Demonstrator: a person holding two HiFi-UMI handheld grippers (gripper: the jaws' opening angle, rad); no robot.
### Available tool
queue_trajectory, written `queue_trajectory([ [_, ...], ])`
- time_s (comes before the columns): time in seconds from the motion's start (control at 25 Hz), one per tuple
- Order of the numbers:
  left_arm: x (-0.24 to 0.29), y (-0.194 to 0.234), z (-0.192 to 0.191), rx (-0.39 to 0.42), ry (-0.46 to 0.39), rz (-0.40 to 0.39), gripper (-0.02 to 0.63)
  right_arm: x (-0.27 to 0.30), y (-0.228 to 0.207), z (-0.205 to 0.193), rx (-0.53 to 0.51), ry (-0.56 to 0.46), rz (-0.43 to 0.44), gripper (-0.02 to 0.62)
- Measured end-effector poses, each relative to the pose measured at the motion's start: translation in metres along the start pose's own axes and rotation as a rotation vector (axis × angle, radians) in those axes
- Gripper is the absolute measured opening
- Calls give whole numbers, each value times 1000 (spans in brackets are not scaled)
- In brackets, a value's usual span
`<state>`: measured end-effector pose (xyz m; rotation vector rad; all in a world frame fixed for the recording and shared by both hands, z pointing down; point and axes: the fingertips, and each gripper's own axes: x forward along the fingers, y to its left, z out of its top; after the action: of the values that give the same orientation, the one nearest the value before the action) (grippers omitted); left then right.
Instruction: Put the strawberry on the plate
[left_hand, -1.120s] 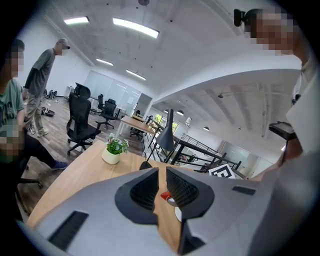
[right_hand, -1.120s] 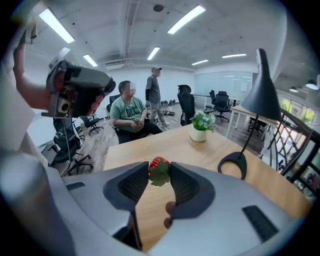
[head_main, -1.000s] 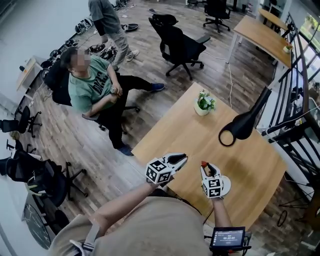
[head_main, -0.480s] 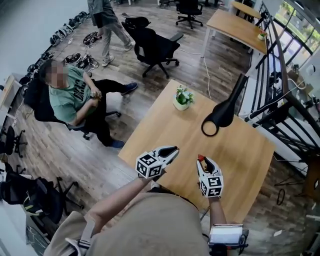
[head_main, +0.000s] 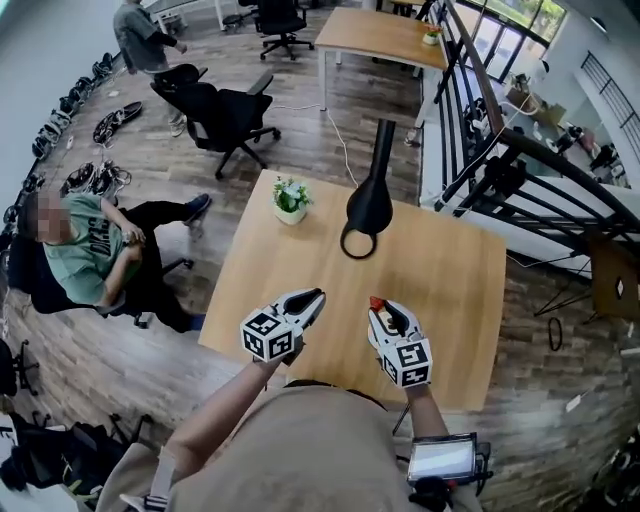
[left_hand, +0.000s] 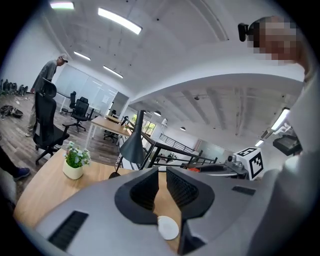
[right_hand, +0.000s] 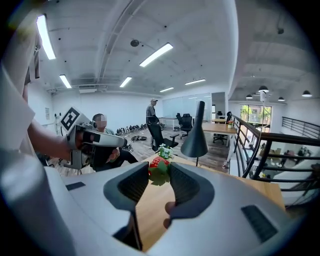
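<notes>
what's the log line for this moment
right gripper: shut on strawberry | left gripper: jaws slightly apart, empty | both over table

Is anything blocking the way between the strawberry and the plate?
Nothing visible. The right gripper holds the strawberry in its jaws over bare table; the lamp and potted plant stand farther off. The plate itself isn't clearly seen, perhaps the white disc under the left gripper.
</notes>
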<state>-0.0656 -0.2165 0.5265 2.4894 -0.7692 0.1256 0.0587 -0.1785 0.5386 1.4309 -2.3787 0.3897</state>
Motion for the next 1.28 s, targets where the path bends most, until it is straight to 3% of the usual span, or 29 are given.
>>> queue_trajectory([
  [0.68, 67, -74, -4, 64, 60, -153, 43, -91, -77, -16, 76, -43, -203, 140],
  [1.28, 84, -95, -42, 87, 130, -137, 43, -128, -105, -65, 92, 3, -240, 140],
])
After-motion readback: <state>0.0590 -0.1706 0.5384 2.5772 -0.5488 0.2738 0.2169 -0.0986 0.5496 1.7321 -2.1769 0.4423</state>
